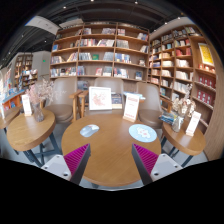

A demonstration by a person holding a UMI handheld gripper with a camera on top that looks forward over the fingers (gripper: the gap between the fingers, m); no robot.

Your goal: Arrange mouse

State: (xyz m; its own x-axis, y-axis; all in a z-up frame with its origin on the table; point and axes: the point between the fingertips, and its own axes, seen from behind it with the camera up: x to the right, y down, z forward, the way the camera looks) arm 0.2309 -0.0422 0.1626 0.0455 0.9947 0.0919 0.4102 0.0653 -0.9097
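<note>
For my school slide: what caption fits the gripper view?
Open jaws hover over a round wooden table before library bookshelves.

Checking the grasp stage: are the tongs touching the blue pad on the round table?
Apart. The gripper view shows the tongs open, with bare table between their tips and the blue pad beyond them.

Shelf books (100,55), prob. too small

Tall bookshelves (100,55) line the walls behind round wooden tables (105,150)
</note>
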